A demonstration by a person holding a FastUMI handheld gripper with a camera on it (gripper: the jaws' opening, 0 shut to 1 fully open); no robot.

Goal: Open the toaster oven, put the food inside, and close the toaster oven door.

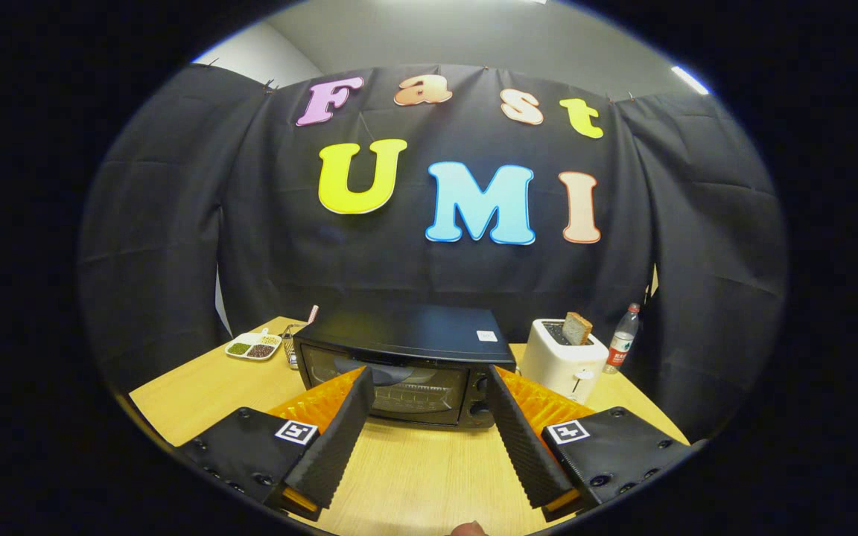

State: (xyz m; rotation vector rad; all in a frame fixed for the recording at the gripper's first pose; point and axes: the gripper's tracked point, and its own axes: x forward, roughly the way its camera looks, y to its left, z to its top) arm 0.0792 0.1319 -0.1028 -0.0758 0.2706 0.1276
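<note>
Wooden worktop point(414, 476) is the biggest thing, and it holds everything else. Your black toaster oven point(407, 365) sits in the middle of it, just ahead of the fingers and a little beyond their tips. Its glass door point(399, 387) is closed. The box looks heavy and hard, so it should stay put when you tug. The glass can break, so go gently. The handle looks like the dark bar along the top of the door, but it is hard to see well. That bar is likely the best place to grab, pulling out and down.

Next in size is the white toaster point(567, 361), just to the right of the oven. A slice of bread point(576, 328) stands up in its slot. Bread is light, soft and crumbly, so pinch it softly by its flat sides.

Your hand-held gripper point(427, 380) has its fingers spread wide apart and holds nothing.
</note>
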